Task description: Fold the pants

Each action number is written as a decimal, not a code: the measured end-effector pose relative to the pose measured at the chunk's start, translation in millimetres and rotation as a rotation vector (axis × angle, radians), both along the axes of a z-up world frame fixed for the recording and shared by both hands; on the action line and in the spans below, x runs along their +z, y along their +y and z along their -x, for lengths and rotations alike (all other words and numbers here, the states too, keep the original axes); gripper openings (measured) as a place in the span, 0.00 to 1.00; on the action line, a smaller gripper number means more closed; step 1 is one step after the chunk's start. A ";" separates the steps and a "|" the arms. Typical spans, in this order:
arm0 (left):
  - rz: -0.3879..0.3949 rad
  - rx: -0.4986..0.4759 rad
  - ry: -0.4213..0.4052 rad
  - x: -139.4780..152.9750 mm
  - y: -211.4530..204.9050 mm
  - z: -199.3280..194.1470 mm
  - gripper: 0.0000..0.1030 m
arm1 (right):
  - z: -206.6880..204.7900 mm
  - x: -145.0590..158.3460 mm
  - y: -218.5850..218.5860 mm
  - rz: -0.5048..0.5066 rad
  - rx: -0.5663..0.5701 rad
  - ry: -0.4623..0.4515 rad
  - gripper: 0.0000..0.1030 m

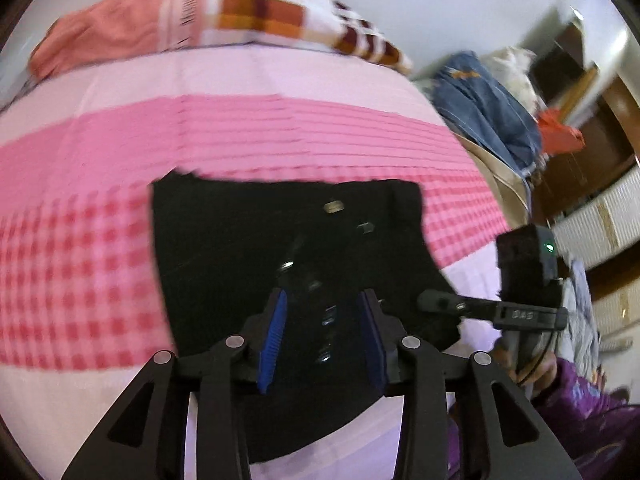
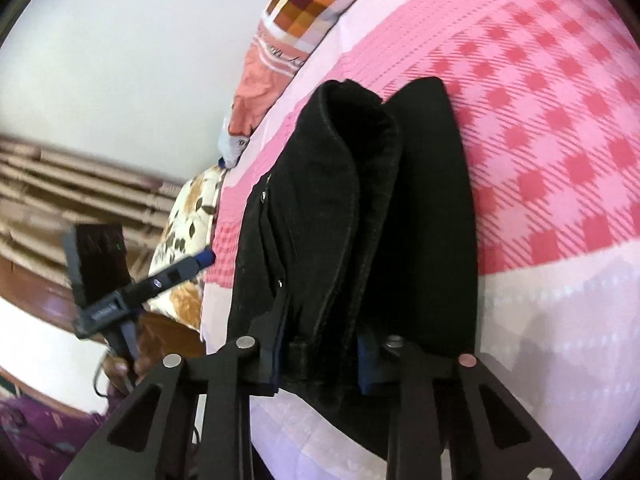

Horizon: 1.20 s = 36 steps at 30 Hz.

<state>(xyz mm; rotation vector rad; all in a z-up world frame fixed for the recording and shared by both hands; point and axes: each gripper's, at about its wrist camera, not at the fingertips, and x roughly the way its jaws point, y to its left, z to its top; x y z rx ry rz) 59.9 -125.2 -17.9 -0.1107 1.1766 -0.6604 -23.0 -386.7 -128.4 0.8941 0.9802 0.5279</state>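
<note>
Folding black pants (image 2: 352, 216) on pink checked bedspread (image 2: 560, 128), mid-fold — right gripper (image 2: 320, 364) clamps bunched waistband edge at 6 o'clock. Left gripper (image 1: 324, 340) hovers, jaws narrowly parted, nothing between. Next move: carry gripped edge across, lay flat.

Pink bed (image 1: 120, 240) w/ black pants (image 1: 248, 232), prob. pillows (image 1: 168, 20)
</note>
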 end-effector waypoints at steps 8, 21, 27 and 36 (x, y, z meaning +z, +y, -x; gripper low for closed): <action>0.003 0.121 0.022 -12.5 50.6 3.0 0.38 | 19.0 0.1 -14.8 -0.023 -0.046 0.017 0.22; -0.002 0.131 0.041 -29.8 55.4 8.8 0.45 | 17.0 -10.7 -29.6 -0.045 -0.087 0.040 0.20; 0.011 0.146 0.075 -40.3 57.9 9.2 0.45 | 20.0 -6.4 -31.8 -0.046 -0.087 0.023 0.20; 0.020 0.141 0.083 -47.4 54.1 10.2 0.45 | 19.8 -14.5 -38.1 -0.055 -0.076 0.027 0.19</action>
